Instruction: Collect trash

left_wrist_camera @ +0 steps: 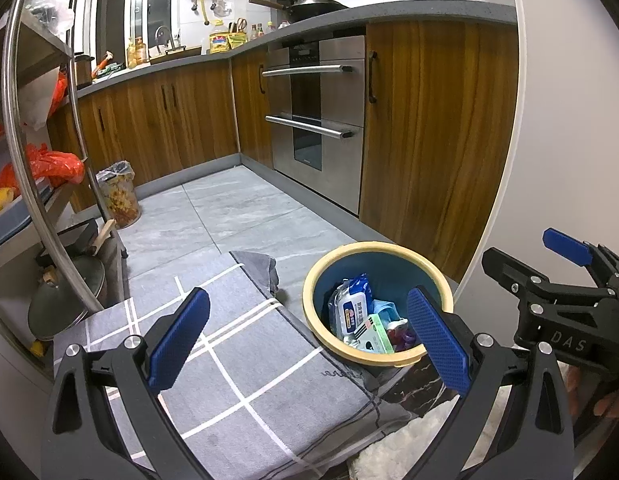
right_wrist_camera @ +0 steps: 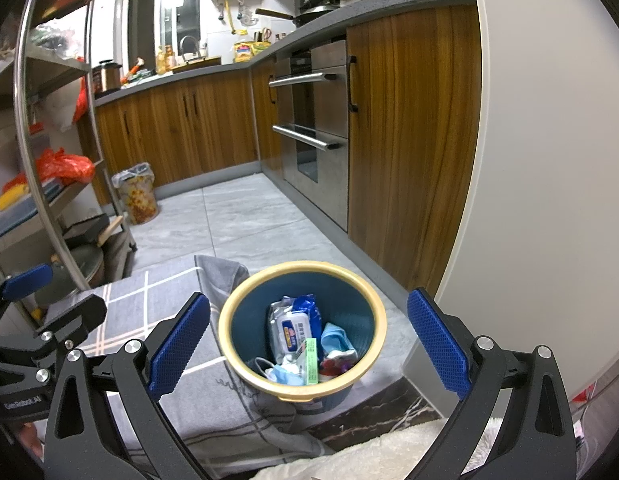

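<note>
Both your left gripper and right gripper gape wide and empty, with the yellow-rimmed bin of wrappers at lower centre of each frame.

A kitchen with wooden cabinets under a grey countertop fills the upper middle of the frame, a steel oven stands between them, grey floor tiles lie below, a metal shelf rack stands at left, and a dark window is at the top.
</note>
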### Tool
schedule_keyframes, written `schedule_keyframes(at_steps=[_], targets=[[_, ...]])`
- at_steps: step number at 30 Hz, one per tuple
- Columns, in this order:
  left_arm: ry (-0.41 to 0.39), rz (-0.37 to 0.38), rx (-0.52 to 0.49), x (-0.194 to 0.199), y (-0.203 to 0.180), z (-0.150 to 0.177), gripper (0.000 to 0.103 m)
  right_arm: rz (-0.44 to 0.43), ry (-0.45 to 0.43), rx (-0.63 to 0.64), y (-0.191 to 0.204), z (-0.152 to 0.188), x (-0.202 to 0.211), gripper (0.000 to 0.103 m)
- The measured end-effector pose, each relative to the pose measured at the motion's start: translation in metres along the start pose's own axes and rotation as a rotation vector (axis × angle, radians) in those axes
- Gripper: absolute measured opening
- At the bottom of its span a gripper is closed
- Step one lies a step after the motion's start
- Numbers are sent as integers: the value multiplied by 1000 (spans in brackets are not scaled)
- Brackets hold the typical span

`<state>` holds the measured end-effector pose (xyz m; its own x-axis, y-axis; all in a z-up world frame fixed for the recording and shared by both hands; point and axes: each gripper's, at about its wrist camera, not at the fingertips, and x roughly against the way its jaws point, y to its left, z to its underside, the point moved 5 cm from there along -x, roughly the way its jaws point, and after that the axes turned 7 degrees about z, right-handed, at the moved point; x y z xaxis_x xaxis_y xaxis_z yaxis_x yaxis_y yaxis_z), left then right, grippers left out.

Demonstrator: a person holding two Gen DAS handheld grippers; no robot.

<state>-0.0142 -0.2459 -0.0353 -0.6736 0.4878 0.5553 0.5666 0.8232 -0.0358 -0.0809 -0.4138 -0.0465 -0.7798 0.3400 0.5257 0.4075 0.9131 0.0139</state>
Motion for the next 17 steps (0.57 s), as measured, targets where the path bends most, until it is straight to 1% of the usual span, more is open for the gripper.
schedule_keyframes(at_steps=[4,9,17], targets=[[-22,-12,-17,3,0,-2,97,0,0,0,0,0,0,98],[-4,5,-1,1,1,-1,97,0,1,1,-1,0,0,98],[-30,-46,16,11,14,-8,97,15,13,19,-4,4,-5,98]])
